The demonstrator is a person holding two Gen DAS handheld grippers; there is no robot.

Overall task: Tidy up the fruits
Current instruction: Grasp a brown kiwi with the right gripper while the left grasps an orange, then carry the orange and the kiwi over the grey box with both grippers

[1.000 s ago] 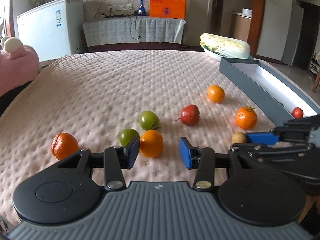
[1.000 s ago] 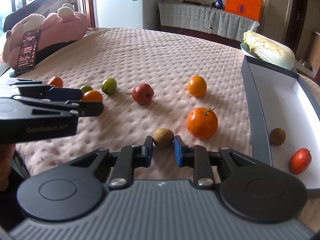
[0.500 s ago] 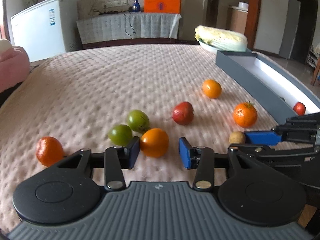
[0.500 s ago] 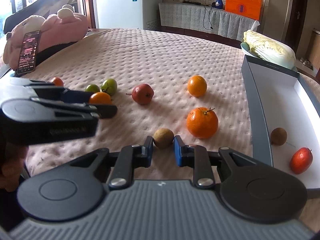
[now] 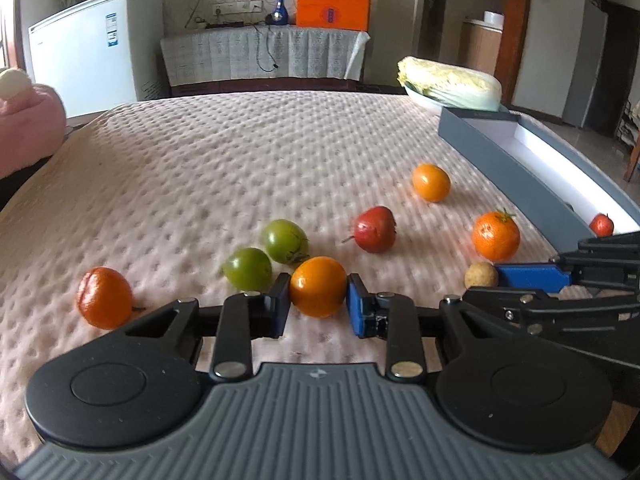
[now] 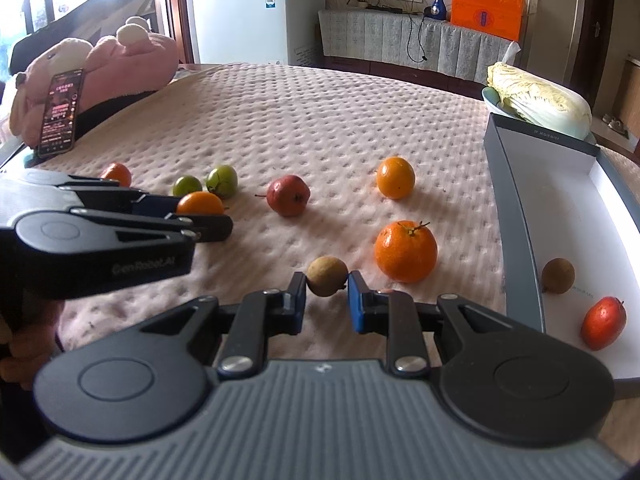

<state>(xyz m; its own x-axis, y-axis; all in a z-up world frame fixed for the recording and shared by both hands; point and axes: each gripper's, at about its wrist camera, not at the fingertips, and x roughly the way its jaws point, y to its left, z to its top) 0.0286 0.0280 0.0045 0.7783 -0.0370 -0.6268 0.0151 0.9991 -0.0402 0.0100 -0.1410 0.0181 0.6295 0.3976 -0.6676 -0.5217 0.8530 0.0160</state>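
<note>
My left gripper is shut on a small orange fruit that rests on the pink bedspread; it also shows in the right wrist view. My right gripper is shut on a small brown fruit, seen from the side in the left wrist view. Two green fruits, a red fruit and three other orange fruits lie loose on the spread.
A grey box with a white inside lies along the right and holds a brown fruit and a red fruit. A cabbage in a bowl stands behind it. A pink plush with a phone sits at the left.
My left gripper moved forward around the small orange fruit and closed on it. My right gripper stayed at the brown fruit with its fingers against it.
</note>
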